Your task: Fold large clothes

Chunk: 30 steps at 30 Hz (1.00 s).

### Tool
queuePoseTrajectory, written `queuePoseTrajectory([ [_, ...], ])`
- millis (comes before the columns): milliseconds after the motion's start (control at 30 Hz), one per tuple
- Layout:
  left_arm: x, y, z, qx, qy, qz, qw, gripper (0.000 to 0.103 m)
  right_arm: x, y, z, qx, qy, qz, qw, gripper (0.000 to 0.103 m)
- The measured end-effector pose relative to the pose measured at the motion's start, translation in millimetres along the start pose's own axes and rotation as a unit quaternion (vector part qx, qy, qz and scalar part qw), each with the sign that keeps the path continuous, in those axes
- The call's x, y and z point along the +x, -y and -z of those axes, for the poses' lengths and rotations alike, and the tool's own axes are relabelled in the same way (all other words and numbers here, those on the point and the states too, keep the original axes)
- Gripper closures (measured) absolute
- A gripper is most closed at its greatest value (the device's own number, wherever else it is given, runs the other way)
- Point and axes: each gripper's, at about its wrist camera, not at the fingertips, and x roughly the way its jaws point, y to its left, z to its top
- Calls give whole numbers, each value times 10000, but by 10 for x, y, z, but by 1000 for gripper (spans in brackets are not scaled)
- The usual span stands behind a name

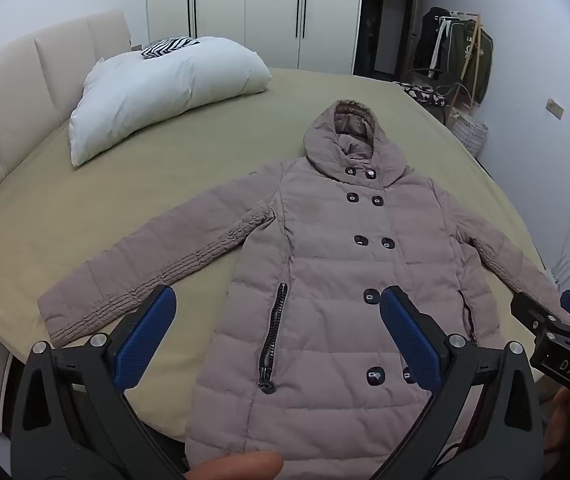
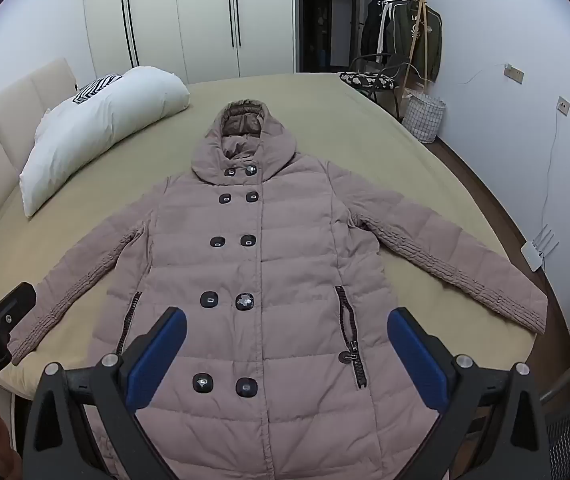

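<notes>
Mauve hooded puffer coat (image 1: 325,280) spread face up on the olive bed sheet (image 1: 165,168), buttoned shut, hood at the far end, hem hanging nearest over the bed's edge, both sleeves angled out and down. White pillow (image 1: 157,88) lying far left by the padded headboard (image 1: 25,92), well apart from the coat.

Left gripper (image 1: 278,332) poised above the lower left part of the coat, jaws spread as wide as they go, nothing between the blue pads. Right gripper (image 2: 287,346) likewise gaping and empty over the lower front, between the bottom button rows and the right pocket zipper (image 2: 351,340). Neither touching fabric, as far as can be told.

No fold made yet, judging by the flat layout. Likely first step: bringing the sleeves in across the chest. To do it well:
- Pinch each sleeve near the cuff: left sleeve (image 1: 145,264) for the left tool, right sleeve (image 2: 453,264) for the right.
- Bite deep; padded fill is springy and slippery, so a shallow pinch may slide off.
- Lift just clear of the sheet, then lay across the button rows without dragging the body askew.
- Press out trapped air before folding hem toward hood.
</notes>
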Motion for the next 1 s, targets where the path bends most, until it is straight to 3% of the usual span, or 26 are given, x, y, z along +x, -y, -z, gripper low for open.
queuePoseTrajectory([
  [1000, 93, -73, 122, -22, -91, -30, 10000, 0, 12, -20, 20, -23, 20, 31, 10000, 0],
])
